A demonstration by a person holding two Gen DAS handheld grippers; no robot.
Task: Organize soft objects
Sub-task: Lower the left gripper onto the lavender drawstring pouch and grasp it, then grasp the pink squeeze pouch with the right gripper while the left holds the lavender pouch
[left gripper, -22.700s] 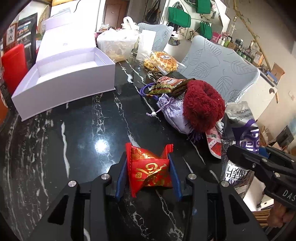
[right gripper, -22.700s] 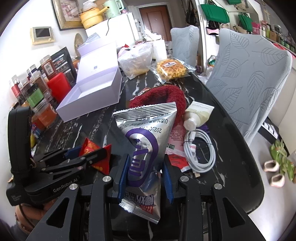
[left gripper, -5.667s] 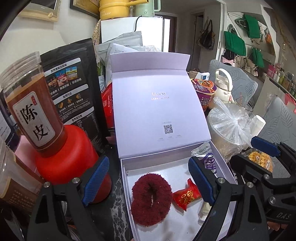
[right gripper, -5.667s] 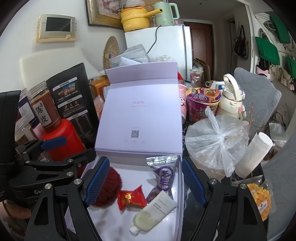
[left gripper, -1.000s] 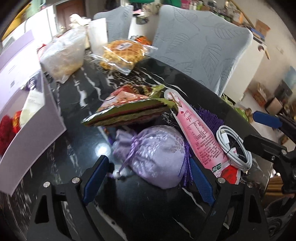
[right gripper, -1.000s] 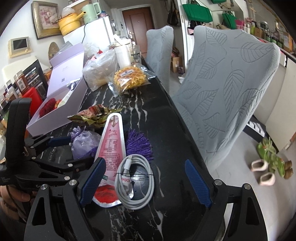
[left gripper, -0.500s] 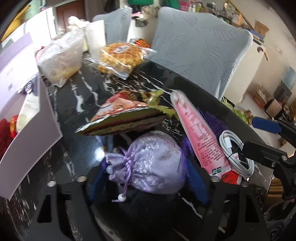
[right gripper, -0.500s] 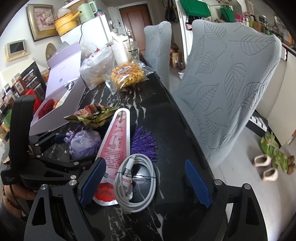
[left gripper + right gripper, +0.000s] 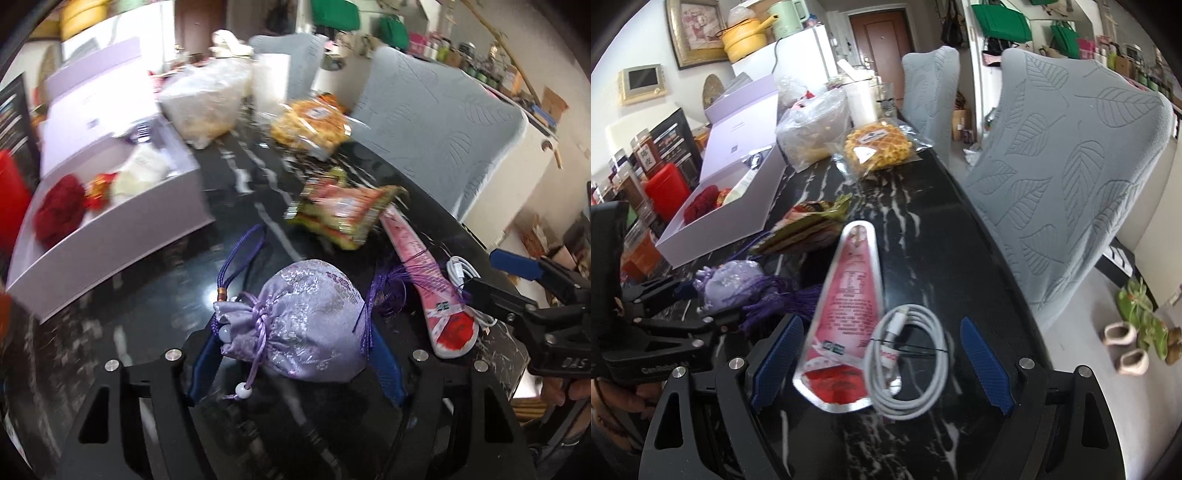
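Pouch: lilac pouch (image 9: 306, 317) pinched crosswise between closing left gripper (image 9: 295, 354) fingers.
Box: white box (image 9: 110, 229) lies up-left.
Right gripper (image 9: 882, 354): fingers spread, straddling cable (image 9: 908, 354) and sachet (image 9: 846, 306).

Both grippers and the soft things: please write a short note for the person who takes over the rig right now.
Left gripper: jaws closing on the purple pouch, which sits between them.
Right gripper: open, holding nothing, above the pink packet and white cable.
Done: red scrunchie, small red packet and white tube lie in the white box.
Left: pouch, pink packet and green snack bag go into the box. The cable is not soft.
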